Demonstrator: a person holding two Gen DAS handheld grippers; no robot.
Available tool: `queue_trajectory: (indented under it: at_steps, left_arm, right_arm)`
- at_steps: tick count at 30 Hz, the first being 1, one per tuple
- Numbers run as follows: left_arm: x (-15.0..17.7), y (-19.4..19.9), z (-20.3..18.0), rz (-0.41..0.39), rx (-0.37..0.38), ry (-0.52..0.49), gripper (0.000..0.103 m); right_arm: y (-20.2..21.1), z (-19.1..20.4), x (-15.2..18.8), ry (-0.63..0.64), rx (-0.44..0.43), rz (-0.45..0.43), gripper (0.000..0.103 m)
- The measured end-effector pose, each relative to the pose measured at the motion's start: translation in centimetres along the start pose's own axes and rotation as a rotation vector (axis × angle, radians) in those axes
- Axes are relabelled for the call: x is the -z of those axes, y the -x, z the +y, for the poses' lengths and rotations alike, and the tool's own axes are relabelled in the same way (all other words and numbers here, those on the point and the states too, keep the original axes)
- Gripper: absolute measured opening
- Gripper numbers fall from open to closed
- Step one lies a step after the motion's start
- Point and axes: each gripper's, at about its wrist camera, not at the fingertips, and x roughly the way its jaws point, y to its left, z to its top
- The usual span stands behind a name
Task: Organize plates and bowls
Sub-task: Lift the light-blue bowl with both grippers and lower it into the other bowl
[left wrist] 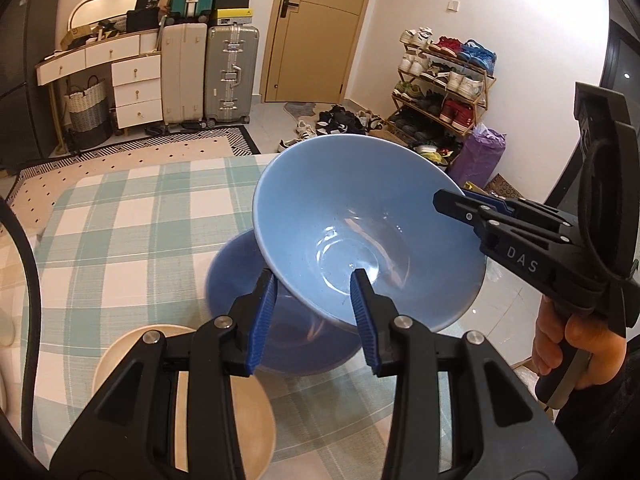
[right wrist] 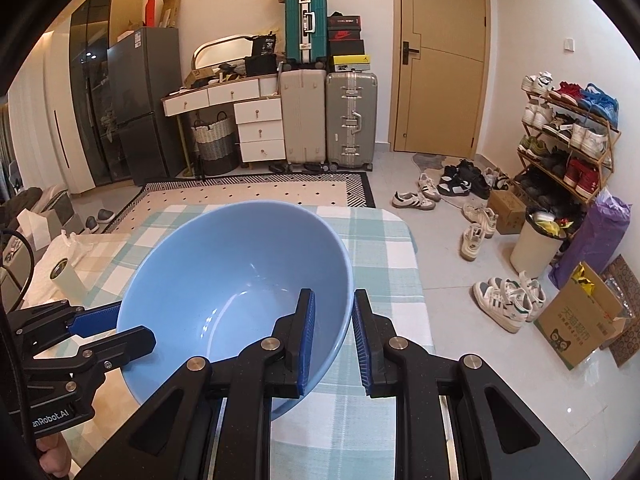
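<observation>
A light blue bowl [left wrist: 360, 224] hangs tilted above the checked table [left wrist: 132, 216]. My left gripper [left wrist: 312, 312] has its pads either side of the bowl's near rim. My right gripper [right wrist: 334, 332] has its pads either side of the opposite rim and also shows in the left wrist view [left wrist: 460, 196]. The bowl fills the middle of the right wrist view [right wrist: 224, 280], where the left gripper [right wrist: 112, 320] comes in from the left. A second, darker blue bowl [left wrist: 248, 280] sits on the table under the held one. A beige plate [left wrist: 224, 408] lies under my left gripper.
The table's right edge [right wrist: 416, 280] drops to a tiled floor with loose shoes [right wrist: 508, 300], a cardboard box [right wrist: 580, 320] and a bin [right wrist: 536, 244]. A roll of tape [right wrist: 64, 276] stands on white cloth at the table's left.
</observation>
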Motion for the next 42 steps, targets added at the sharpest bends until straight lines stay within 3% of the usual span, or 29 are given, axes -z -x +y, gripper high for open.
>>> queue_trajectory:
  at_steps: [16,42]
  left_arm:
    - [0.5,-0.4,5.0,0.013,-0.083,0.031,0.035]
    - [2.6,-7.8,6.2,0.056,-0.141,-0.035,0.035]
  right_arm:
    - [-4.8,4.5,0.2,0.013,-0.072,0.041,0.019]
    - [-9.1,4.4,3.9,0.032,-0.030,0.051,0.019]
